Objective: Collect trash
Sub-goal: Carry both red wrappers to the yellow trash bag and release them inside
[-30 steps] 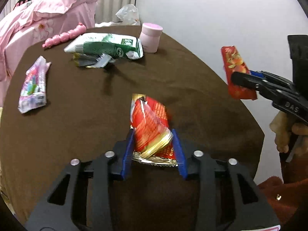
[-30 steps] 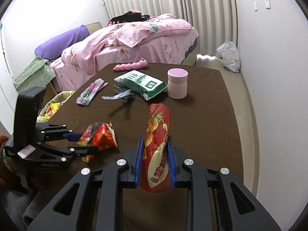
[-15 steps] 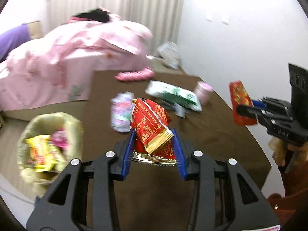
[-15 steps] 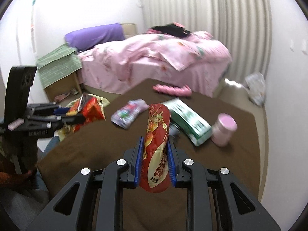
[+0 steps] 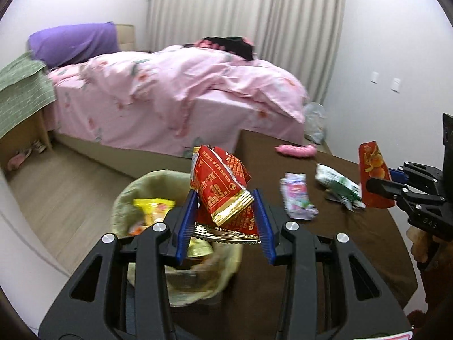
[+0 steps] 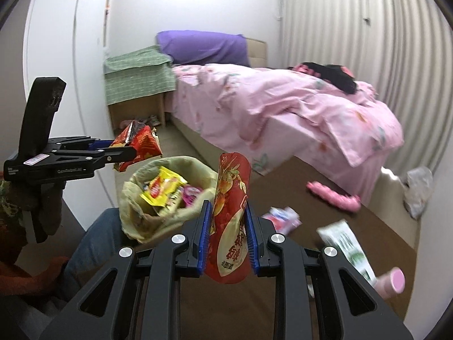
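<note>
The brown table (image 5: 354, 243) carries what is left to collect, and just off its near-left edge, lower down, stands the lined trash bin (image 5: 127, 195), its mouth open upward and already holding a yellow packet (image 6: 162, 188) and other wrappers. That bin is what the coming drop turns on.

The left gripper (image 5: 225, 221) is the nearer of the two: in its own view the bin's mouth lies directly under and just ahead of its fingertips, so its load looks close to being over the opening. Its jaws stand partly apart and are clamped on a crumpled red-and-gold snack bag (image 5: 219, 187), which sticks up and forward out of the pads.

The right gripper (image 6: 228, 235) is farther off, above the table's edge; from it the bin (image 6: 136, 226) lies ahead and to the left, with the left gripper (image 6: 121, 153) hanging above the bin's far-left rim. Its jaws are nearly closed on a long red wrapper (image 6: 230, 212), gripped around its lower half with the long axis standing upright between the pads.

My reading is that the left load can be let go with little further travel, while the right must carry leftward first.

Left on the table, well apart from both grippers, lie a pink-white wrapper (image 5: 297, 197), a green-white bag (image 5: 337, 184), a pink knobbly stick (image 5: 296, 150) by the far edge and a pink-lidded jar (image 6: 392, 282).
</note>
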Action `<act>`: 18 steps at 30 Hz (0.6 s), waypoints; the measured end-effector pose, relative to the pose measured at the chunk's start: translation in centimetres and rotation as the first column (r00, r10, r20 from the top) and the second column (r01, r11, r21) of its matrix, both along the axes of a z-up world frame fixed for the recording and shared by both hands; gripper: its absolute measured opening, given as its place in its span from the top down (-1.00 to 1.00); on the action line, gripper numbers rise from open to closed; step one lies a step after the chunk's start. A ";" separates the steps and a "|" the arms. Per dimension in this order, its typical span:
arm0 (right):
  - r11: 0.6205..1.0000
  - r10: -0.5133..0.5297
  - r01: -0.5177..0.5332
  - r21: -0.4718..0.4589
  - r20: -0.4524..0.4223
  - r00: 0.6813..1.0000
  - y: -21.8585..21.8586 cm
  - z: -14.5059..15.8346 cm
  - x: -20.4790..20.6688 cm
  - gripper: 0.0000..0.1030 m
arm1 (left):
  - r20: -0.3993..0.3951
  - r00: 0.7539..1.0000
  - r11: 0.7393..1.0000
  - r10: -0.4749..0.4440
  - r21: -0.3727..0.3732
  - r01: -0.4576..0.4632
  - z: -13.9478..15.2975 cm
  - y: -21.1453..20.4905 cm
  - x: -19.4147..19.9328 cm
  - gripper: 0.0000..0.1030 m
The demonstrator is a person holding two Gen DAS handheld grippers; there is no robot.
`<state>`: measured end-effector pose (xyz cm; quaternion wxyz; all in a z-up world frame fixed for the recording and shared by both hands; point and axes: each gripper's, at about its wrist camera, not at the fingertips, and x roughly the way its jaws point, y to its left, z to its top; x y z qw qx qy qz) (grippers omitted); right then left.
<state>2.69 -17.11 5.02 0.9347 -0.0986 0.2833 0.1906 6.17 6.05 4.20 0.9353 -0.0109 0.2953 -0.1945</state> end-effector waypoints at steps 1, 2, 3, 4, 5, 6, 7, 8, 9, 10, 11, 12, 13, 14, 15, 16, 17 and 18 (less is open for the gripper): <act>1.000 0.012 -0.012 0.000 -0.006 1.000 0.5 0.0 0.5 0.56 | -0.005 1.000 1.000 0.023 -0.004 -0.023 -0.3 0.9 0.4 0.28; 1.000 0.028 -0.028 0.002 -0.016 0.999 1.1 -0.1 1.1 0.56 | -0.011 0.999 0.999 0.041 -0.009 -0.042 -0.5 1.5 0.7 0.28; 0.999 0.044 -0.044 0.003 -0.026 0.999 1.8 -0.4 2.0 0.56 | -0.021 0.998 0.997 0.067 -0.021 -0.067 -0.9 2.5 1.3 0.28; 0.998 0.058 -0.058 0.001 -0.036 0.998 2.4 -0.7 2.9 0.56 | -0.029 0.996 0.996 0.082 -0.029 -0.083 -1.3 3.1 1.6 0.28; 0.998 0.070 -0.071 0.000 -0.046 0.996 3.0 -1.0 3.7 0.56 | -0.035 0.995 0.995 0.094 -0.035 -0.095 -1.6 3.7 1.9 0.28; 0.997 0.081 -0.081 0.001 -0.053 0.995 3.6 -1.2 4.4 0.56 | -0.046 0.992 0.992 0.117 -0.040 -0.118 -2.3 4.4 2.4 0.28; 0.996 0.093 -0.093 0.005 -0.062 0.994 4.0 -1.5 5.1 0.56 | -0.054 0.990 0.990 0.129 -0.040 -0.132 -2.8 4.9 2.7 0.28; 0.994 0.110 -0.110 0.010 -0.075 0.991 4.6 -2.0 5.9 0.56 | -0.067 0.988 0.989 0.142 -0.040 -0.145 -3.5 5.3 3.2 0.28; 0.991 0.130 -0.129 0.016 -0.091 0.987 5.2 -2.6 7.0 0.56 | -0.077 0.986 0.988 0.145 -0.042 -0.149 -3.9 5.5 3.5 0.28; 0.988 0.152 -0.150 0.026 -0.109 0.982 5.9 -3.2 8.1 0.56 | -0.097 0.985 0.988 0.145 -0.046 -0.150 -4.7 5.7 4.1 0.28; 0.987 0.161 -0.158 0.031 -0.118 0.980 6.2 -3.6 8.6 0.56 | -0.114 0.983 0.987 0.146 -0.051 -0.153 -5.4 5.8 4.6 0.28; 0.984 0.176 -0.172 0.040 -0.141 0.974 6.8 -4.4 9.9 0.56 | -0.147 0.978 0.986 0.147 -0.058 -0.157 -6.6 6.0 5.5 0.28; 0.981 0.191 -0.186 0.047 -0.168 0.967 7.5 -5.3 11.3 0.56 | -0.167 0.975 0.985 0.147 -0.061 -0.159 -7.3 6.0 6.0 0.28; 0.980 0.200 -0.194 0.050 -0.180 0.963 7.7 -5.7 12.0 0.56 | -0.184 0.972 0.985 0.147 -0.060 -0.161 -8.0 6.0 6.5 0.28; 0.976 0.216 -0.210 0.053 -0.201 0.955 8.3 -6.5 13.3 0.56 | -0.210 0.966 0.985 0.149 -0.056 -0.164 -9.1 6.0 7.3 0.28; 0.974 0.226 -0.219 0.055 -0.215 0.950 8.6 -7.0 14.0 0.56 | -0.225 0.963 0.985 0.146 -0.054 -0.162 -9.7 5.9 7.7 0.28; 0.972 0.236 -0.229 0.056 -0.233 0.943 9.0 -7.5 14.9 0.56 | -0.237 0.961 0.986 0.142 -0.053 -0.159 -10.2 5.8 8.0 0.28; 0.970 0.243 -0.236 0.059 -0.255 0.936 9.4 -8.2 15.9 0.56 | -0.251 0.959 0.987 0.135 -0.049 -0.152 -10.9 5.7 8.4 0.28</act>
